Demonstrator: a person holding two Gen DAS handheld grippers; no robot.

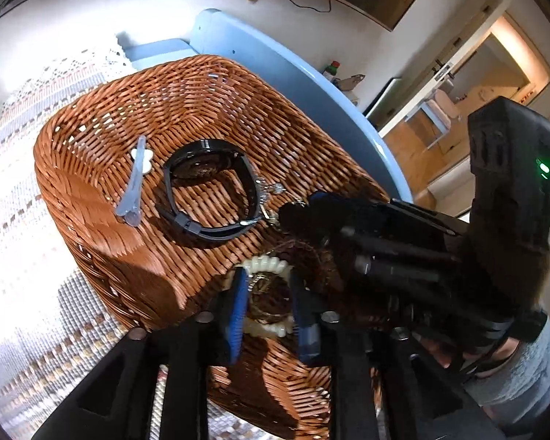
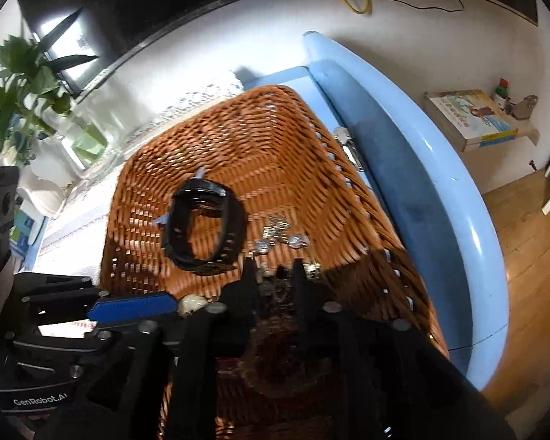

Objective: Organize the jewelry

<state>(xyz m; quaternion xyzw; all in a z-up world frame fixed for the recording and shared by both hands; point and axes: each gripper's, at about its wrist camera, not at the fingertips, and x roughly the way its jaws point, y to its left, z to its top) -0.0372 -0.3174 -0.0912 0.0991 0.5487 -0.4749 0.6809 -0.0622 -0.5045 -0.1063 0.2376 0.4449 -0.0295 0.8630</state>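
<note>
left wrist view, black watch (image 1: 209, 192) beside hair clip (image 1: 134, 183), wicker basket (image 1: 102, 168)

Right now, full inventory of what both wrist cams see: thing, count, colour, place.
basket: 1, brown wicker, on the cloth.
watch: 1, black, basket floor, middle.
hair clip: 1, pale blue with a white flower, left of the watch.
earrings: a few, silver, right of the watch; exact count unclear.
bracelet: 1, cream beads, between the left gripper's fingers.
tangled jewelry: a clump, dark with gold, inside the bracelet; unclear.
cloth: 1, white woven with stripes, under the basket.
table: 1, light blue, under everything.
plant: 1, green, far left.
book: 1, colourful, on a shelf.
left gripper: 1, black with blue pads, open.
right gripper: 1, black, open, over the basket.
</note>
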